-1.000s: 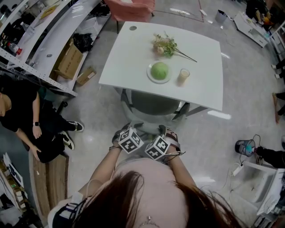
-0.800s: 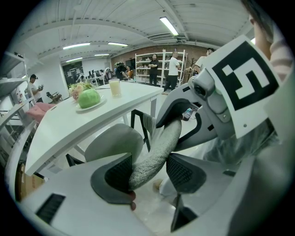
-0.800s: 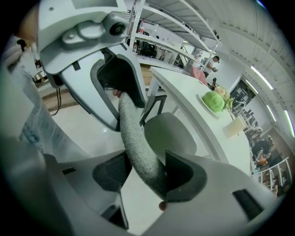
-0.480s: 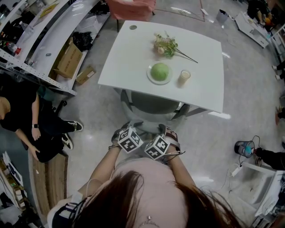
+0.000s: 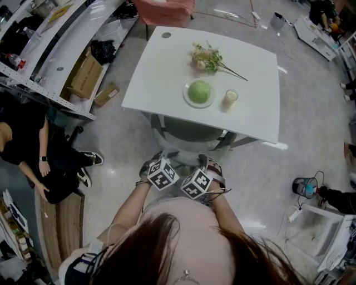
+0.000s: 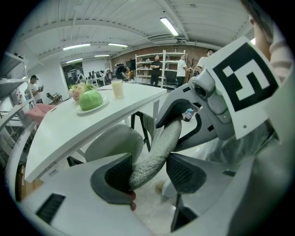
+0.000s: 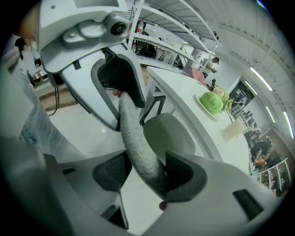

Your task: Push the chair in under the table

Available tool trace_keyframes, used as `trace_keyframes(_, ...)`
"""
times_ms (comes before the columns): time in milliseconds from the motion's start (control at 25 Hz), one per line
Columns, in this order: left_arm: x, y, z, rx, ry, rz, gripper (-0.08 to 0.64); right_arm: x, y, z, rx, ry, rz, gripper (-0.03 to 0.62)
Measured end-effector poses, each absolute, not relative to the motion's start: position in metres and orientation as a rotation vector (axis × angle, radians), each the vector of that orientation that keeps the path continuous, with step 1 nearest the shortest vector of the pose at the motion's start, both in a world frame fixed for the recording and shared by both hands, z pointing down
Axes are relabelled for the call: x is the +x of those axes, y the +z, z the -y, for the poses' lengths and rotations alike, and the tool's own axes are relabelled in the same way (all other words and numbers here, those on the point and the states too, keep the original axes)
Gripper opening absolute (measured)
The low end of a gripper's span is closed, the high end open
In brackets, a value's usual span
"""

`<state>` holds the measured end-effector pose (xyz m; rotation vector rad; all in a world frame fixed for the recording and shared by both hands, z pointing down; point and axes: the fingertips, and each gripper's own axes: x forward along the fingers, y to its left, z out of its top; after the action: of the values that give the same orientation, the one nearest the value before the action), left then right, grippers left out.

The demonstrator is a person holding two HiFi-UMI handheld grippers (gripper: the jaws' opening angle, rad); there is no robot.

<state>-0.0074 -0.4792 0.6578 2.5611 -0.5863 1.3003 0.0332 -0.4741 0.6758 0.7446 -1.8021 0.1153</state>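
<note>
Clamping the chair [image 5: 191,132] by the top of its backrest, the left gripper [image 6: 150,171] has its jaws narrowed on the grey, coarse-woven rim [image 6: 156,152], which runs up between the dark ribbed pads and rests against the one at 9 o'clock. The right gripper [image 7: 145,173] holds the same rim [image 7: 136,133] a little further along, its jaws likewise drawn in on it, the pad at 3 o'clock pressed to the fabric. From the head view the two marker cubes sit side by side just below the chair's back.

The chair has a smooth grey-green seat shell and a curved, padded back rim on dark supports. It stands at 12 o'clock from the grippers, its seat partly under the near edge of the white table [image 5: 161,72]. Table legs [image 5: 227,139] stand close at either side of the seat.

On the tabletop lie a plate [image 5: 188,98] bearing a round green thing, a pale cup [image 5: 229,98] at the plate's 3 o'clock, and a spray of flowers [image 5: 207,57] at its 12 o'clock. A pink chair [image 5: 164,10] stands at the table's far side. At 9 o'clock a person in black [image 5: 33,145] sits near shelving [image 5: 50,53] and a cardboard box [image 5: 84,75]. A small blue device [image 5: 305,185] with cables lies on the floor at 3 o'clock.
</note>
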Motion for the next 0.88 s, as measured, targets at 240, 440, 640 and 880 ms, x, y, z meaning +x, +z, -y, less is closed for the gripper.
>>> trace_keyframes(240,-0.004,0.657,0.488,2.562,1.298,0.586,0.235,0.037,0.676,0.483,0.743,0.114,1.8,0.233)
trace_keyframes(440,-0.002,0.658,0.499,2.566,1.293,0.593,0.235,0.039,0.678,0.494,0.742,0.11,1.798,0.233)
trace_keyframes(640,-0.001,0.658,0.509,2.568,1.291,0.596,0.235,0.038,0.678,0.504,0.74,0.113,1.806,0.233)
trace_keyframes(880,0.001,0.657,0.519,2.572,1.283,0.606,0.235,0.042,0.677,0.515,0.747,0.096,1.8,0.233)
